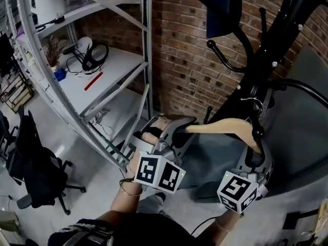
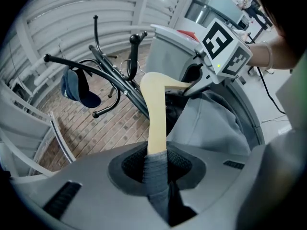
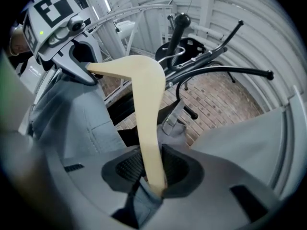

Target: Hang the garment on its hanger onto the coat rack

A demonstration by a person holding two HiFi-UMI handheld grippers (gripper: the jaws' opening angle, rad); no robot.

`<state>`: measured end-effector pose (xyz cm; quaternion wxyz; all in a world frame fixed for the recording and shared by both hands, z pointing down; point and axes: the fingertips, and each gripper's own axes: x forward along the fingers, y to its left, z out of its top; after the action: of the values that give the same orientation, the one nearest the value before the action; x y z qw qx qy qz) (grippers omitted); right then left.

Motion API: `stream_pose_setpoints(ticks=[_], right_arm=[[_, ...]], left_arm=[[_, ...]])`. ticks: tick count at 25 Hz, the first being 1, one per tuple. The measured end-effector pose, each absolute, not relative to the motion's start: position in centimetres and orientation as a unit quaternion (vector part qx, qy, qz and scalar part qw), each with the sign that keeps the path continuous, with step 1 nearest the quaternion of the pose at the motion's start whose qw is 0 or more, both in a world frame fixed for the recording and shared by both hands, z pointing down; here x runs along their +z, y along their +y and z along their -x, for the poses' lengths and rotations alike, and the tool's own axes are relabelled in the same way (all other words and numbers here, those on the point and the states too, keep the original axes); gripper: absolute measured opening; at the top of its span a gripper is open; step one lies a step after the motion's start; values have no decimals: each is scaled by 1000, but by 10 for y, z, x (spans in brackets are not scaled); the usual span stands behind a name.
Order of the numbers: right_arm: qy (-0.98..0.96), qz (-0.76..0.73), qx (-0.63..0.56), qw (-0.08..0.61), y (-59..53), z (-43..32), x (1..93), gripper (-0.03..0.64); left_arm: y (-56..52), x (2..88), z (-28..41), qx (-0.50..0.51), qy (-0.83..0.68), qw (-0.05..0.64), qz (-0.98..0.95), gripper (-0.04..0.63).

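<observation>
A pale wooden hanger [image 1: 225, 126] carries a grey garment [image 1: 218, 158] that droops between the two grippers. My left gripper [image 1: 174, 130] is shut on the hanger's left arm tip, with grey cloth wrapped around it [image 2: 156, 169]. My right gripper [image 1: 256, 146] is shut on the right arm tip [image 3: 152, 176]. The hanger's metal hook [image 1: 254, 105] sits close to the black coat rack [image 1: 266, 55]; whether it rests on a peg I cannot tell. The rack's curved pegs [image 2: 115, 75] [image 3: 206, 63] lie just beyond the hanger in both gripper views.
A dark blue cap [image 1: 223, 6] hangs from an upper peg of the rack. A brick wall [image 1: 184, 50] stands behind it. Metal shelving [image 1: 110, 70] with headphones [image 1: 95, 55] is at the left, and a black office chair [image 1: 36, 163] stands lower left.
</observation>
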<state>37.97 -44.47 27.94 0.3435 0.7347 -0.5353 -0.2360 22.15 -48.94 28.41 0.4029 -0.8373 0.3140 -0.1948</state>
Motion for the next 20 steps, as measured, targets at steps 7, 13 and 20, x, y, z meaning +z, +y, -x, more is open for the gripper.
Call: stream_pose_setpoints(ticks=[7,13,20], right_arm=[[-540,-729,-220,360,-460,-384,300,103],[-537,-737,-219,348,-464,-390,304,104],[-554,-742,-208,316,-461,-385,301,111]], left_arm=[[-504,306,-226,-205,304,386,846,78],[-505,311,-231,-196,298,385,851,78],[-494,301,-226,-134,288,368,874,123]])
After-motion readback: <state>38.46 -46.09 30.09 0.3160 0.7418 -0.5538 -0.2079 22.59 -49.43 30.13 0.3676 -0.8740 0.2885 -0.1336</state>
